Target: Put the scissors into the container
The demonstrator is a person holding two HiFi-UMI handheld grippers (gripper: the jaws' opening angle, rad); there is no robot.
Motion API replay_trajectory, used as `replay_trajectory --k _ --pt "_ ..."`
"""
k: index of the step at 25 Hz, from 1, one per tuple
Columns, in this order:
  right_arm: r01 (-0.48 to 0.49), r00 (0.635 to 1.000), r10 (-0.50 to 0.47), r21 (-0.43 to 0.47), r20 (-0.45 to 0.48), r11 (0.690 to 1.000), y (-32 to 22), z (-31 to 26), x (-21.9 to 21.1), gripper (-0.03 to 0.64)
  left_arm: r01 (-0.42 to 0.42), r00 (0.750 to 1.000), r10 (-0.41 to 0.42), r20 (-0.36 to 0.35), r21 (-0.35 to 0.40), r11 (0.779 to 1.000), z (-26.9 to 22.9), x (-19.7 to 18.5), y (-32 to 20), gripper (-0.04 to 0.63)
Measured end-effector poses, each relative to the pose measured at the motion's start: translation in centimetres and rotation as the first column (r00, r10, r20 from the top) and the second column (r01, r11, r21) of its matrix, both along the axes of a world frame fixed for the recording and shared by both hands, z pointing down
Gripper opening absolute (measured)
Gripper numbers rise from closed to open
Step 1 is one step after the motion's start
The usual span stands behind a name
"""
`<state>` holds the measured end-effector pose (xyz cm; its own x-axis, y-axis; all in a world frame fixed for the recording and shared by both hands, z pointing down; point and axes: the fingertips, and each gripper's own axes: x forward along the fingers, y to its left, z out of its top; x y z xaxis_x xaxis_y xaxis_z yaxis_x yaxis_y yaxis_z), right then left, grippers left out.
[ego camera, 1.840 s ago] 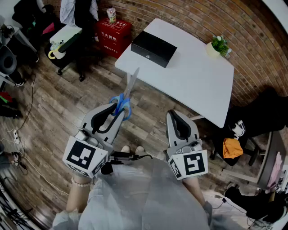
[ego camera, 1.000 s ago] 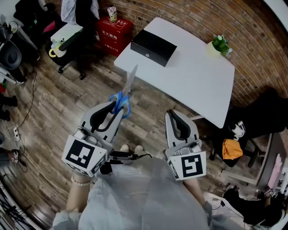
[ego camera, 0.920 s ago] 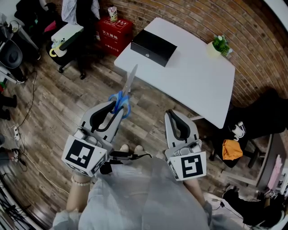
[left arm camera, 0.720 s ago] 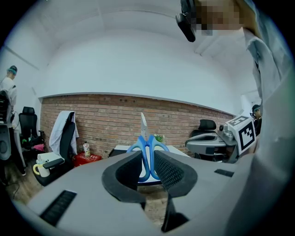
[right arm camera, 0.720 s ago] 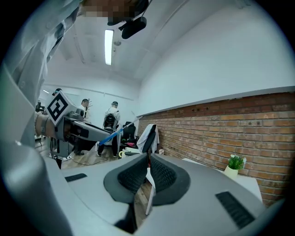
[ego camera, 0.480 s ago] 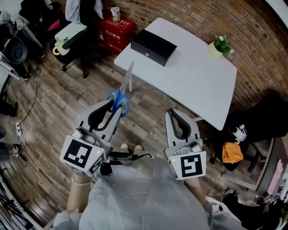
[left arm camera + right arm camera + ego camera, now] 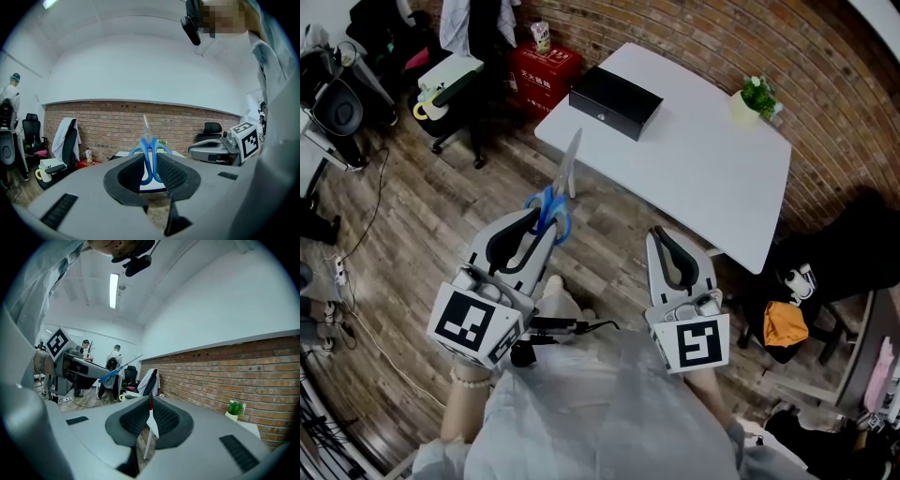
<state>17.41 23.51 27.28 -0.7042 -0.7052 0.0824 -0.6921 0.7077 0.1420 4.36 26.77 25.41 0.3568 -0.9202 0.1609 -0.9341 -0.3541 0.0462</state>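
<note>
Blue-handled scissors (image 7: 555, 197) stand in my left gripper (image 7: 540, 225), which is shut on their handles, blades pointing up and away toward the table. In the left gripper view the handle loops (image 7: 149, 157) sit between the ribbed pads of the left gripper (image 7: 150, 169). The container, a black box (image 7: 615, 99), lies on the near left corner of the white table (image 7: 703, 173), well ahead of the scissors. My right gripper (image 7: 664, 242) hangs over the floor short of the table, jaws together and holding nothing. In its own view the right gripper (image 7: 150, 420) shows only a thin slit.
A small potted plant (image 7: 757, 94) stands at the table's far right. A red box (image 7: 544, 67) and a dark chair (image 7: 450, 84) sit on the wooden floor left of the table. Cables (image 7: 356, 244) run along the floor at left. Bags (image 7: 783, 319) lie at right.
Both grippers keep nearly the same pose and the scissors stay gripped. The view has drifted slightly, and the person's foot has stepped forward beneath the left gripper.
</note>
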Motion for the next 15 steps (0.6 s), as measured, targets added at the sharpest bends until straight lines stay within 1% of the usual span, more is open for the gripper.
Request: replay_trajectory --k 7,11,13,15 --pt "-0.02 1.0 0.019 0.028 0.023 0.999 -0.8 -0.3 0.1 0.048 -0.001 1.0 0.0 0.009 0.031 1.0 -0.3 -0.2 -0.8 0.097" --pt "-0.04 0.999 0.04 -0.003 -0.014 0.999 -2.4 0.8 -0.3 0.048 -0.017 1.0 0.016 0.019 0.036 0.999 -0.3 -0.9 -2.8 0.097" --pt "-0.051 0.999 0.051 -0.011 -0.005 0.999 -3.4 0.8 -0.8 0.048 -0.021 1.0 0.021 0.017 0.034 0.999 -0.2 -1.5 -4.0 0.097" --pt "-0.065 0.998 0.065 0.002 0.02 0.998 -4.4 0.4 -1.4 0.048 -0.03 0.999 0.03 0.012 0.029 0.999 -0.1 -2.2 -5.3 0.097"
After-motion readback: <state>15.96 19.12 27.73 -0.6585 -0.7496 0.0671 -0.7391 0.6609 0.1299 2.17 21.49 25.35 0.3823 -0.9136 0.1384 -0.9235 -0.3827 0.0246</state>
